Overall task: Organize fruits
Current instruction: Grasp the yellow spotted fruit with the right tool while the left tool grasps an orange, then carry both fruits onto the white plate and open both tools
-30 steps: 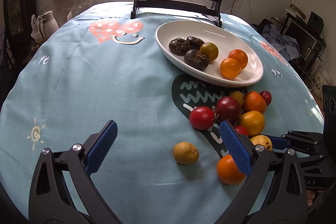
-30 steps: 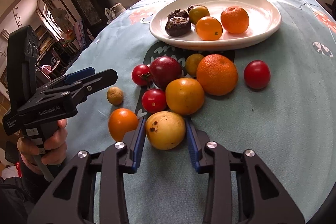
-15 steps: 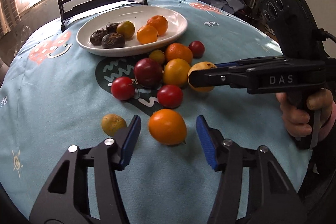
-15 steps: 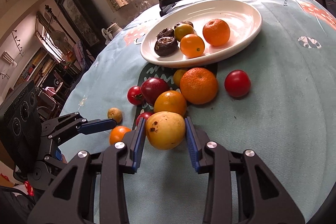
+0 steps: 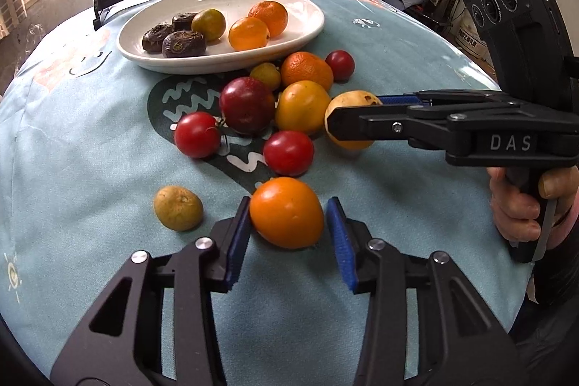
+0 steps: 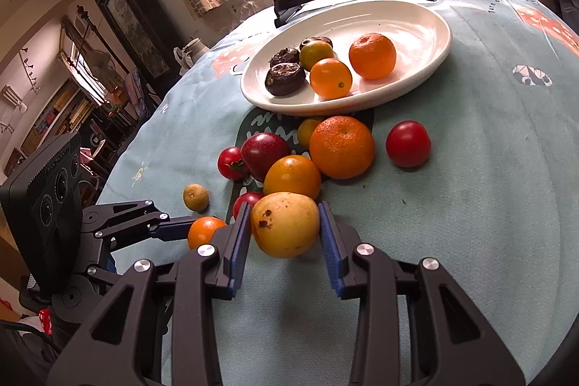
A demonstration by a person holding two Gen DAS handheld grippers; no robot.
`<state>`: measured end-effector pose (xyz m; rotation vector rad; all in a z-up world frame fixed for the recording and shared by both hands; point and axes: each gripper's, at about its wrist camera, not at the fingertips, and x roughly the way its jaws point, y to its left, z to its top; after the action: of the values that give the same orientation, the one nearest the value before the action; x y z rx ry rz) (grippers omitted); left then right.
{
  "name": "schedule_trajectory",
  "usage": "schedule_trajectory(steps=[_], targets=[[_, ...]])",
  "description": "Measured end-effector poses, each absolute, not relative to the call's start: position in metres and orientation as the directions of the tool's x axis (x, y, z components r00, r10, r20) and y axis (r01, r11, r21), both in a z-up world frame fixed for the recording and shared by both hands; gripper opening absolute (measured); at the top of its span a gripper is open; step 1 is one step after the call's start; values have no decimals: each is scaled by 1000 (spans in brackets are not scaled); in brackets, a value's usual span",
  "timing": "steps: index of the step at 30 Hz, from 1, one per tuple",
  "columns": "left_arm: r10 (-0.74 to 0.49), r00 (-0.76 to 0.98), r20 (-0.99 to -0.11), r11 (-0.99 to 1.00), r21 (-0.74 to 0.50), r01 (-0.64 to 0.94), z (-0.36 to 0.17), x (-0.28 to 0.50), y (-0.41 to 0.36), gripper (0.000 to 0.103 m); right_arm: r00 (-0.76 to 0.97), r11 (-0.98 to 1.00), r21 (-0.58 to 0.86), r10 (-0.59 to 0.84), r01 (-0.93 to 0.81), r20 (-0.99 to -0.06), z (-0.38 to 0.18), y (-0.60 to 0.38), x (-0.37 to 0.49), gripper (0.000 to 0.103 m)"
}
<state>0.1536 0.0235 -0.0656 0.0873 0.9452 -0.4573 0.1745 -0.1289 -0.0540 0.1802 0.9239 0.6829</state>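
Item: fruit sorting, two claws at work over a desk [image 5: 416, 42] under a pale blue cloth. Left claw [image 5: 289, 230]: its jaws have just been closing around an orange fruit [image 5: 286, 212] at the near edge of the loose pile; the left pad touches the skin, the right pad stands just beside it with a sliver of gap, so the grip is not yet made. Right claw [image 6: 286, 230]: clamped on a yellow fruit [image 6: 286, 223] with dark specks, both pads pressing its sides, the fruit close over the cloth. White plate [image 5: 307, 28]: at the far side, holding three dark wrinkled fruits, a greenish one and two orange ones, with its right half bare. Loose on the cloth between plate and claws: tomatoes, a dark red plum [image 5: 246, 105], a mandarin [image 5: 305, 69], and a small brown fruit [image 5: 177, 208] near left. Handling note, as a judgement: close the left pads evenly across the widest part of the orange fruit, squeeze lightly since the skin is smooth and round, lift straight up clear of the neighbouring tomato [image 5: 287, 152], then carry to the bare part of the plate.
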Motion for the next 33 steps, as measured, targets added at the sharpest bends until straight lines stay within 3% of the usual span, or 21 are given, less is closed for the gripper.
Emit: schedule_trajectory(steps=[10,17,22,33], targets=[[-368,514,-775,899,-155,411,-61,150,27,38,423,779,417,612,-468,-668,-52,-130,174,38],[-425,558,-713,889,-212,406,-30,162,37,38,471,738,474,673,-481,-570,-27,-142,183,38],[-388,617,-685,917,-217,335,0,217,42,38,622,811,410,584,-417,-522,-1,-153,226,38],[-278,605,-746,956,-157,246,-1,371,14,38,672,889,368,449,-272,-589,-23,-151,334,37]])
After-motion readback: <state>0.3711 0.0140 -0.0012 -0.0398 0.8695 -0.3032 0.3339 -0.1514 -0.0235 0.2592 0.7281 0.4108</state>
